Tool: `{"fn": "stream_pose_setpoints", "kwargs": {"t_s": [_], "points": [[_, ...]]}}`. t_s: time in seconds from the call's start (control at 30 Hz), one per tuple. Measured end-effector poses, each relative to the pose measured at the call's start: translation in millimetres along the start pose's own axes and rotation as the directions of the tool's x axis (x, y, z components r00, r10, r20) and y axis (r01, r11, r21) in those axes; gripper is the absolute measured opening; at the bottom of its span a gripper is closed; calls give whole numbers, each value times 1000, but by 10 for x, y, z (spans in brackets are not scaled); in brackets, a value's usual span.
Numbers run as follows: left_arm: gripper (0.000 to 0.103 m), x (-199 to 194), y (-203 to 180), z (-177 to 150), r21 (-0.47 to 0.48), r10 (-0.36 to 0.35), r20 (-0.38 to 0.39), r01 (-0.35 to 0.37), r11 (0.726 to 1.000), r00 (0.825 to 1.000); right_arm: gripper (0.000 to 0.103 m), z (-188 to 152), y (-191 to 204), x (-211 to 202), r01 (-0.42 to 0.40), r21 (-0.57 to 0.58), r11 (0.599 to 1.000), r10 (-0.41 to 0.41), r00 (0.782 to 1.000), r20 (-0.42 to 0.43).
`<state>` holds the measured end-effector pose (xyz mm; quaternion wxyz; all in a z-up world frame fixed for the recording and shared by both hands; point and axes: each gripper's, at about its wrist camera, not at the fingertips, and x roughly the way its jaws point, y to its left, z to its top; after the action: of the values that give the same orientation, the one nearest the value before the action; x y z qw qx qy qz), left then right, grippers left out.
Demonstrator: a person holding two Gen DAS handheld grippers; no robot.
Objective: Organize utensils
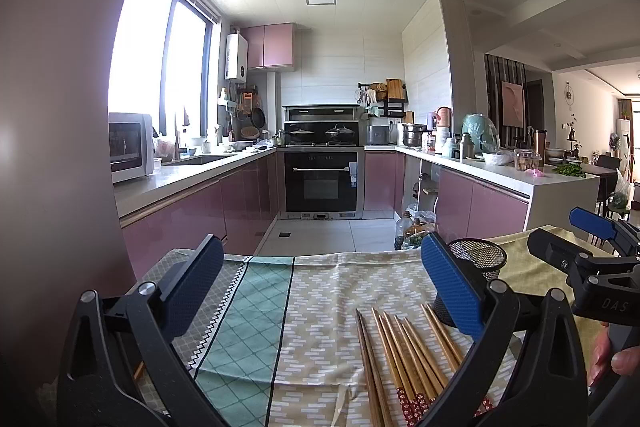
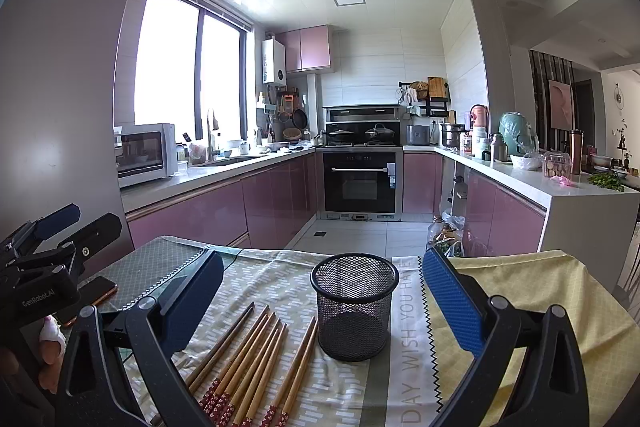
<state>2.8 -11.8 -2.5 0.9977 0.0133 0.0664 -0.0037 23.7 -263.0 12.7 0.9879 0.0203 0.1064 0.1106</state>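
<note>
Patterned tablecloth (image 2: 280,279): chopsticks (image 2: 256,359) beside mesh holder (image 2: 354,303), phone (image 2: 94,293) nearby.

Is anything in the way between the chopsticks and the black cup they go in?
Nothing visible. The chopsticks lie flat on the cloth right beside the mesh cup, which stands upright and looks empty. Both tongs, left and right, are open and hold nothing.

**Kitchen beyond the table**

A patterned tablecloth (image 2: 352,387) lay beneath the claws. A phone (image 2: 94,293) sat left of the right claw. Ahead stood a black oven (image 2: 358,183) with two lidded pans (image 2: 362,135) above. A white microwave (image 2: 146,153) sat far left ahead, a green appliance (image 2: 516,137) far right.
</note>
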Motion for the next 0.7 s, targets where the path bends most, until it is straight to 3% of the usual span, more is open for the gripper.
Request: {"fn": "stream_pose_setpoints", "kwargs": {"t_s": [0.7], "points": [[97,5,-18,-15,1,-1,-3,1,1000,1000,97,-7,-3,-1,-3,0,1000,3,1000,1]]}}
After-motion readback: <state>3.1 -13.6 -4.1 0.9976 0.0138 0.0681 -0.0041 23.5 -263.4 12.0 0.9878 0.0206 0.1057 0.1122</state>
